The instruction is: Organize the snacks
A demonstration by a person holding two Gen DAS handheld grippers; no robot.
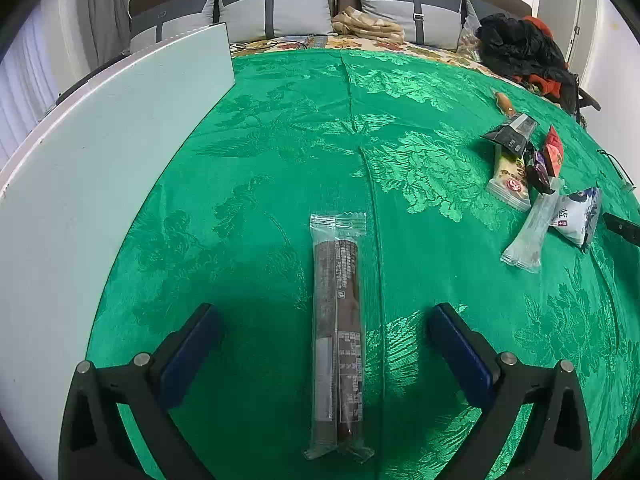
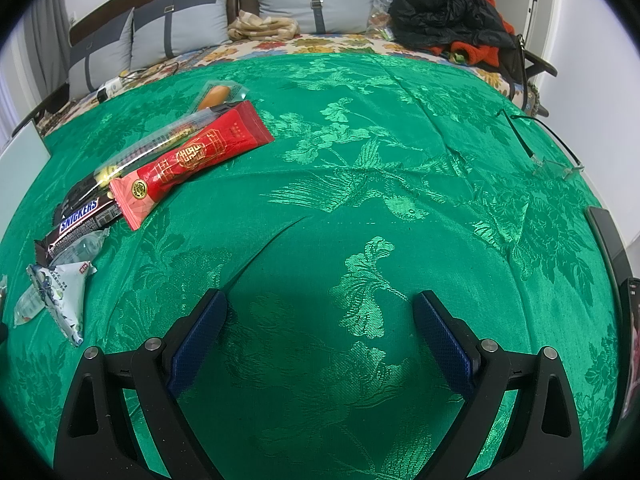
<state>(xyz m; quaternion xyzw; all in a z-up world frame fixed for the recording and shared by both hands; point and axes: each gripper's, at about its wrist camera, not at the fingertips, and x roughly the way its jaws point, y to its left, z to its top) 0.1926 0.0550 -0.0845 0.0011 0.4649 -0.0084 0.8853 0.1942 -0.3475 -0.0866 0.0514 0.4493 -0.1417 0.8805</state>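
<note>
We see the long dark bar lying lengthwise at lower centre between our left gripper's spread jaws, untouched, on the green cloth, other snacks at right, pillows behind, while our right gripper gapes empty.
</note>
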